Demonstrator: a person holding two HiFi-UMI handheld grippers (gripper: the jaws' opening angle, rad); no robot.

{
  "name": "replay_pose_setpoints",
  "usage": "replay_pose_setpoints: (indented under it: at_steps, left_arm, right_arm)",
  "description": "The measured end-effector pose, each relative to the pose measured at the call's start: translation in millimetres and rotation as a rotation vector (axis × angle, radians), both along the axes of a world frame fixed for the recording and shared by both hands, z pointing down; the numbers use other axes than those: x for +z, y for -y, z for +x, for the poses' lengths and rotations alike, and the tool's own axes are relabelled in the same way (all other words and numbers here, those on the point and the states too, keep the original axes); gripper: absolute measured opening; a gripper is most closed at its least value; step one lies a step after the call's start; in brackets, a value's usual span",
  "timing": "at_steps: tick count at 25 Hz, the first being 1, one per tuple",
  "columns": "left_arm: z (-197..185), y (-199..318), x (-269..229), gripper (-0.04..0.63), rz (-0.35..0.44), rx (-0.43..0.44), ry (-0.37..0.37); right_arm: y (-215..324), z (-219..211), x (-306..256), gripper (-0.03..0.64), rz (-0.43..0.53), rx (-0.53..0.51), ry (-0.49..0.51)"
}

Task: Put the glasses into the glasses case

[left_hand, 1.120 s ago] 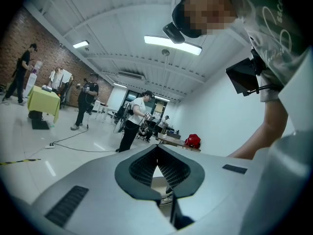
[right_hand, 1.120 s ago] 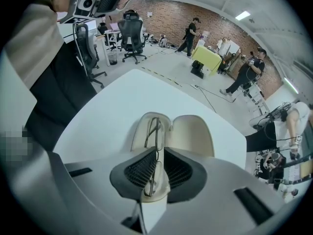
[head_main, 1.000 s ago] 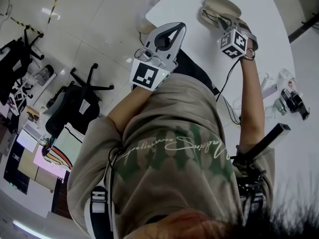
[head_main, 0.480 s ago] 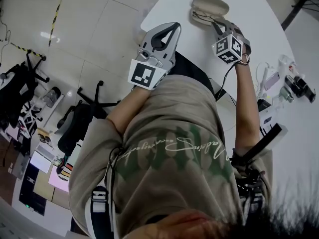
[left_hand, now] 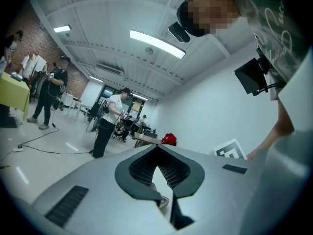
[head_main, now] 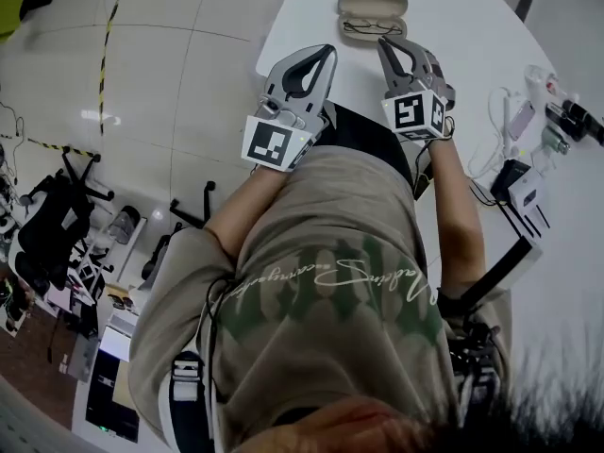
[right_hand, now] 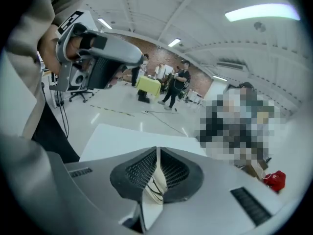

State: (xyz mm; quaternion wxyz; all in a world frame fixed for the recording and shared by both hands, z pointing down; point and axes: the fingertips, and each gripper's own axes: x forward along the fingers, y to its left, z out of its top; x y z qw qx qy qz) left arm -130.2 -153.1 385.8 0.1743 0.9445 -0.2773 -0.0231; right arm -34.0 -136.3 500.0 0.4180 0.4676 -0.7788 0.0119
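An open beige glasses case (head_main: 373,2) lies on the white table (head_main: 472,55) at the far side. Thin dark glasses (head_main: 370,29) rest in its near half. My right gripper (head_main: 382,41) is shut with nothing between its tips, which stop just short of the glasses. In the right gripper view the jaws of the right gripper (right_hand: 157,149) meet, and the glasses (right_hand: 155,189) show through the gap behind them. My left gripper (head_main: 328,49) hovers over the table's near-left edge, left of the case. It is shut and holds nothing, as seen on the left gripper (left_hand: 157,147).
Cables, chargers and small devices (head_main: 528,168) lie along the table's right side. Left of the table is glossy floor with office chairs (head_main: 57,225). People stand in the room (left_hand: 110,121), away from the table.
My right gripper has drawn back from the case toward the person, leaving the glasses in the case. The head view has swung. The left gripper has barely moved.
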Motion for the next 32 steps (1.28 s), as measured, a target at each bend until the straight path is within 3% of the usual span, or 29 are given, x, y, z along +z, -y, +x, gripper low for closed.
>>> replay_pose_setpoints:
  at_steps: [3, 8, 14, 26, 32]
  left_arm:
    - [14, -1, -6, 0.006, 0.026, 0.046, -0.027]
    - [28, -20, -13, 0.006, 0.060, 0.103, 0.009]
    - [42, -50, -31, 0.006, 0.114, 0.093, 0.052]
    - [56, -104, -43, 0.006, 0.159, 0.047, 0.064]
    - [55, -107, -43, 0.006, 0.158, 0.043, 0.064]
  right_arm:
    - [-13, -2, -19, 0.032, 0.059, 0.053, 0.047]
    - [-35, 0, -54, 0.011, 0.152, 0.124, 0.115]
    - [-64, 19, -88, 0.011, 0.276, 0.206, 0.237]
    - [-117, 42, -108, 0.011, 0.337, 0.349, 0.413]
    - [-117, 40, -100, 0.011, 0.324, 0.352, 0.432]
